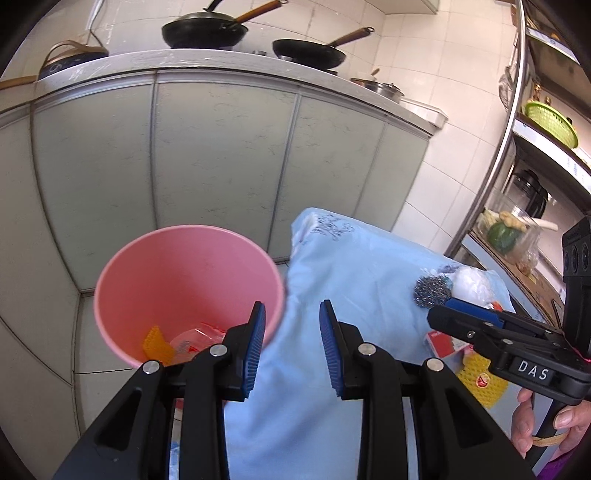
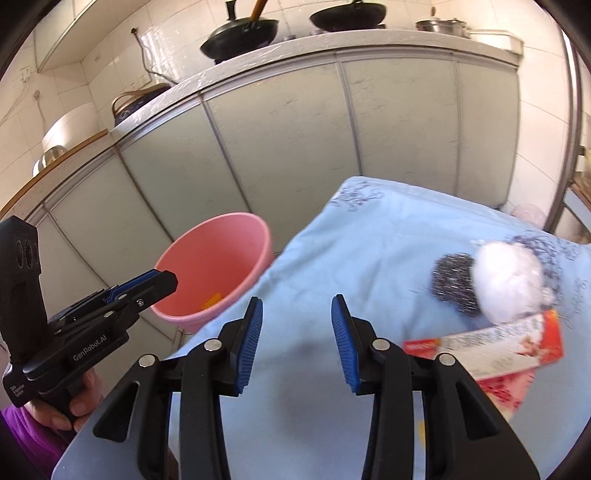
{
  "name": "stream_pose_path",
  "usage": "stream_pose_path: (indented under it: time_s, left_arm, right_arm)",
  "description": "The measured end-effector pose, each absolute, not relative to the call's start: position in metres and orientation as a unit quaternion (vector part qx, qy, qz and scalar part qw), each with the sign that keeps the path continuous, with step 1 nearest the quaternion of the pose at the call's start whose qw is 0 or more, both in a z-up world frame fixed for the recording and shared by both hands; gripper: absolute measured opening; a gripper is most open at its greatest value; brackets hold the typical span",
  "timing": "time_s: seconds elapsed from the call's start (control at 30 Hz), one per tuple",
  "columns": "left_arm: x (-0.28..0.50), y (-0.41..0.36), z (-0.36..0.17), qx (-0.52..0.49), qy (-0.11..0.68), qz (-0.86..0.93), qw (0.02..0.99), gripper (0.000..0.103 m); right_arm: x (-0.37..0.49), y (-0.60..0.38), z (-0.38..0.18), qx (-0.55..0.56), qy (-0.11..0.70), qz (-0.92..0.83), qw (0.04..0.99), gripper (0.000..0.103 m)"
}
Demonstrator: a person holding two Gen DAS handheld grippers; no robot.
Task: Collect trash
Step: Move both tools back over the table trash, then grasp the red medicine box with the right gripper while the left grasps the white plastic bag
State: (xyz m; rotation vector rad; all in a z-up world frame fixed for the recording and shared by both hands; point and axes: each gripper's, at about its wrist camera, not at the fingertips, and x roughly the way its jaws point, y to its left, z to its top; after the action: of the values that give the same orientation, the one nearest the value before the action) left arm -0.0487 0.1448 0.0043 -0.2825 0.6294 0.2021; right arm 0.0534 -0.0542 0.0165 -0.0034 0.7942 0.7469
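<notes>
A pink bucket (image 1: pixel 188 280) (image 2: pixel 218 258) stands on the floor beside a table under a light blue cloth (image 1: pixel 369 280) (image 2: pixel 369 251). In the bucket lie a yellow mesh piece (image 1: pixel 159 343) and a clear wrapper (image 1: pixel 197 338). On the cloth sit a steel-wool scrubber (image 1: pixel 432 291) (image 2: pixel 456 284), a white crumpled wad (image 1: pixel 474 284) (image 2: pixel 508 284), a red-and-white carton (image 1: pixel 441 341) (image 2: pixel 498 347) and a yellow net (image 1: pixel 480 382). My left gripper (image 1: pixel 291 347) (image 2: pixel 166 284) hovers by the bucket's rim, open and empty. My right gripper (image 2: pixel 297 343) (image 1: pixel 439 312) is over the cloth, left of the scrubber, open and empty.
Pale cabinet doors (image 1: pixel 221 158) run behind the bucket under a counter holding woks (image 1: pixel 205 31) and a steel pot (image 1: pixel 384 88). A metal rack (image 1: pixel 513 110) with a green basket (image 1: pixel 550 123) and vegetables stands at the right. Hands (image 1: pixel 546 421) grip both handles.
</notes>
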Motion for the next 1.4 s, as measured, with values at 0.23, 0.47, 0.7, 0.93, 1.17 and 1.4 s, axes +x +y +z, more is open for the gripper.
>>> stream_pose_path:
  time_s: [0.23,0.47,0.7,0.93,1.17,1.4]
  left_arm:
    - [-0.034,0.118,0.004,-0.123,0.316,0.072,0.938,0.029]
    - [-0.021,0.096,0.002,-0.117,0.323,0.048,0.938,0.029]
    - [-0.015,0.076,0.007,-0.093,0.32,0.025,0.942,0.029]
    - [-0.01,0.071,0.004,-0.088,0.329,0.016,0.94,0.029]
    - [0.004,0.062,0.004,-0.081,0.334,0.004,0.939,0.029]
    - [0.035,0.028,0.013,-0.07,0.33,-0.047,0.94,0.029]
  right_arm:
    - [0.055,-0.102,0.015,0.006,0.367,0.317,0.875,0.04]
    - [0.057,-0.154,0.016,0.038,0.354,0.274,0.893,0.04]
    - [0.069,-0.198,0.01,0.08,0.358,0.237,0.9,0.04]
    - [0.09,-0.211,-0.01,0.117,0.391,0.226,0.884,0.04]
    - [0.11,-0.22,-0.031,0.176,0.421,0.238,0.857,0.04]
    - [0.123,-0.222,-0.045,0.232,0.433,0.259,0.832,0.04]
